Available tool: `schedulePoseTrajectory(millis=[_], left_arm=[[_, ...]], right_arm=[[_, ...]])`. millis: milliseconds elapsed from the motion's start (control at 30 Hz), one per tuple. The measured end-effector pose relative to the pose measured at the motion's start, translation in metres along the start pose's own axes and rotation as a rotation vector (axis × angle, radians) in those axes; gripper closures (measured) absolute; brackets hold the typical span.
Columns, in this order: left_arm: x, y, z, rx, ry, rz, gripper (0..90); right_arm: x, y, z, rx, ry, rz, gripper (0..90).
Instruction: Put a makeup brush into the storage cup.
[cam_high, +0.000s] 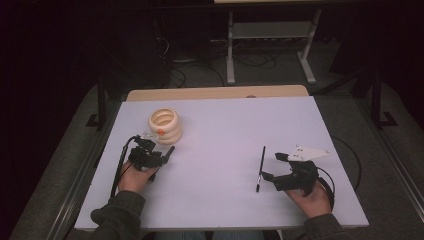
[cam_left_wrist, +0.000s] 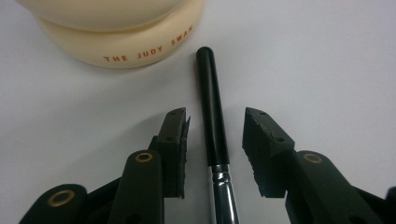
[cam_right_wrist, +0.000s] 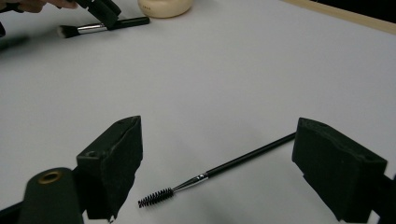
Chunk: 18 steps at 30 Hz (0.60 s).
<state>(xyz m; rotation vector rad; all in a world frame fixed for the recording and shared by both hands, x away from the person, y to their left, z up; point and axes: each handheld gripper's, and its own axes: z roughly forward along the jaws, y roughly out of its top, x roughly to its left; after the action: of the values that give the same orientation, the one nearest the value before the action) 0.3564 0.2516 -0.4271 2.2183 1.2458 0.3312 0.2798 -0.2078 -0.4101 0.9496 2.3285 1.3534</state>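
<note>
A black-handled makeup brush (cam_left_wrist: 212, 116) with a silver ferrule lies on the white table (cam_high: 225, 120) beside a cream ringed holder (cam_left_wrist: 121, 42) with orange lettering. My left gripper (cam_left_wrist: 215, 116) is low over the brush, one jaw on each side of the handle, and a gap shows on both sides. In the high view the left gripper (cam_high: 159, 152) sits just below the holder (cam_high: 165, 125). My right gripper (cam_right_wrist: 224, 140) stands wide open over a thin black spoolie brush (cam_right_wrist: 219, 169), which lies flat on the table between the jaws and touches neither. From above, the spoolie (cam_high: 261, 167) lies left of the right gripper (cam_high: 274, 166).
The table's wooden far edge (cam_high: 215, 93) runs along the back. The floor beyond is dark, with a metal frame (cam_high: 270, 45) and cables. Wide bare tabletop lies between the two hands. The right gripper view also shows the left gripper (cam_right_wrist: 100, 11) over the makeup brush (cam_right_wrist: 107, 25).
</note>
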Motion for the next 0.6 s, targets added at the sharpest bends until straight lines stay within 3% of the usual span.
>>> schedulePoseTrajectory(millis=[267,300,433,600], left_arm=[[0.0005,-0.0003,0.0036,0.022,0.008,-0.004,71.2],[-0.0002,0.0002,0.0032,0.024,0.013,0.010,72.2],[-0.0007,-0.0001,0.0048,0.030,0.015,0.003,73.6],[-0.0021,-0.0004,0.0044,0.034,0.027,0.024,75.0]], right_arm=[[0.0020,-0.0001,-0.0005,0.005,0.001,-0.005,15.4],[0.0023,0.0002,-0.0004,0.004,0.001,-0.005,15.3],[0.0023,0.0000,0.0013,0.009,0.005,-0.001,15.3],[0.0039,0.0000,0.0011,0.006,0.017,0.000,15.4]])
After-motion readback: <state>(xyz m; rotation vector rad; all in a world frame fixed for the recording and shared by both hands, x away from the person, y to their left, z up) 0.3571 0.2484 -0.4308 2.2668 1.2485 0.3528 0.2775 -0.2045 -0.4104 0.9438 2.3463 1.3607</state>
